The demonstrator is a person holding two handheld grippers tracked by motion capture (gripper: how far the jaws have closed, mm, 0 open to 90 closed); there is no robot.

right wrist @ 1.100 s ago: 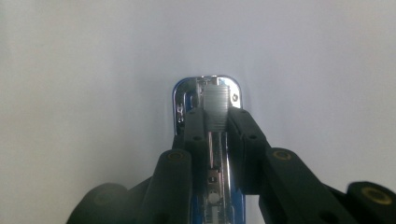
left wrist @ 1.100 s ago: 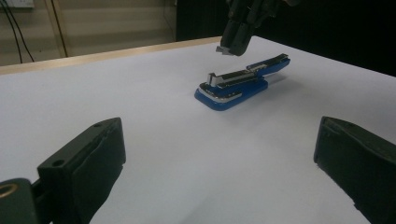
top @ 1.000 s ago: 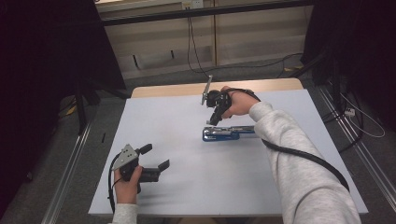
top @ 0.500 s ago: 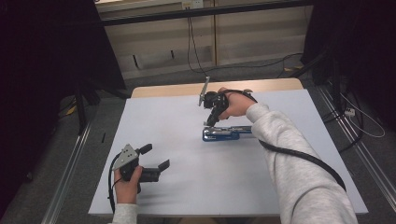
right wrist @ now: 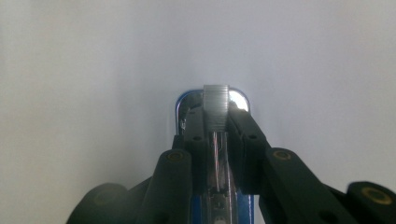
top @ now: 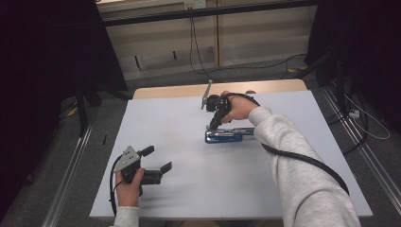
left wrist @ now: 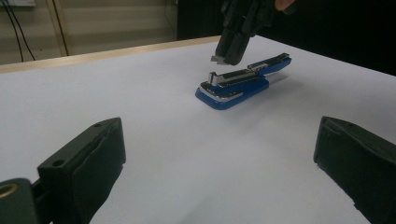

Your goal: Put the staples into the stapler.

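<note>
A blue stapler (top: 229, 135) lies in the middle of the white table (top: 189, 198) with its top arm swung back and the metal staple channel bared. My right gripper (top: 213, 125) points down just above the stapler's left end, shut on a short silver strip of staples (right wrist: 215, 105). In the right gripper view the strip stands between the pads of the right gripper (right wrist: 216, 126), over the stapler's rounded front (right wrist: 183, 103). The left gripper view shows the stapler (left wrist: 233, 86) with the strip (left wrist: 217, 59) hanging over it. My left gripper (top: 157, 159) rests open near the front left, nothing between its fingers.
A bare wooden strip (top: 179, 90) runs along the table's far edge. Black cables (top: 302, 161) trail from the right gripper across the sleeve. Metal rails (top: 71, 175) flank the table on the floor at both sides.
</note>
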